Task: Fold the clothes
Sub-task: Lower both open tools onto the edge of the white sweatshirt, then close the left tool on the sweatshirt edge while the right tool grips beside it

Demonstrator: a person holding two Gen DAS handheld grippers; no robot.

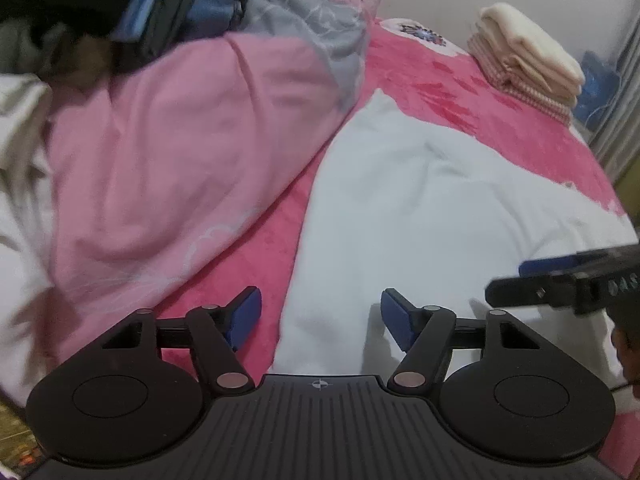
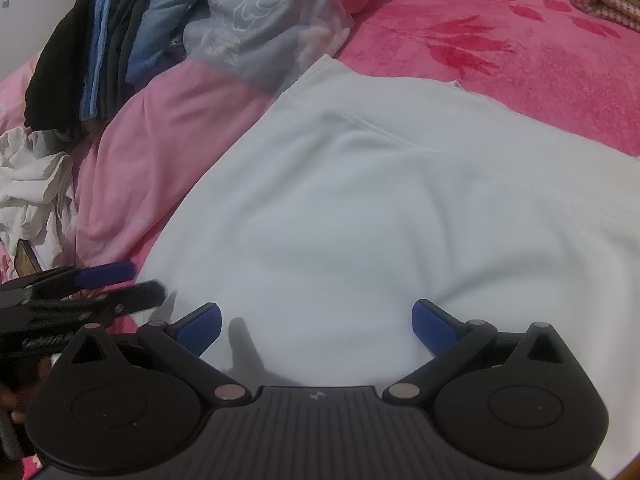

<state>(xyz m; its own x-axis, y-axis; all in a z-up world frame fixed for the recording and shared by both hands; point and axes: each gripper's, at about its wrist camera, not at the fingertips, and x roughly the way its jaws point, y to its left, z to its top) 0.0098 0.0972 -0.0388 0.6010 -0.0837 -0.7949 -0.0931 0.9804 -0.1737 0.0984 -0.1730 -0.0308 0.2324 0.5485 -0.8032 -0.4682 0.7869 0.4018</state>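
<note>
A bed [image 2: 540,52] covered by a deep pink blanket with red leaf prints fills both views. On it lies a white garment [image 2: 360,208], spread nearly flat with soft creases and a stitched seam running across its far part; it occupies the middle of the bed, nearest the cameras. Beside it, on the left, a pink and grey quilt [image 1: 168,152] is bunched up, its edge just beside the garment. Beyond the quilt stands a stack of dark and blue clothes [image 2: 108,40], and a crumpled white cloth [image 2: 32,184] lies at the far left. A folded cream pile [image 1: 528,56] sits at the bed's far corner. The right claw [image 2: 316,324] hovers over the garment's near part, jaws spread wide, nothing between them. The left claw [image 1: 320,316] hangs over the garment's left edge, jaws parted, released, gripping nothing.
</note>
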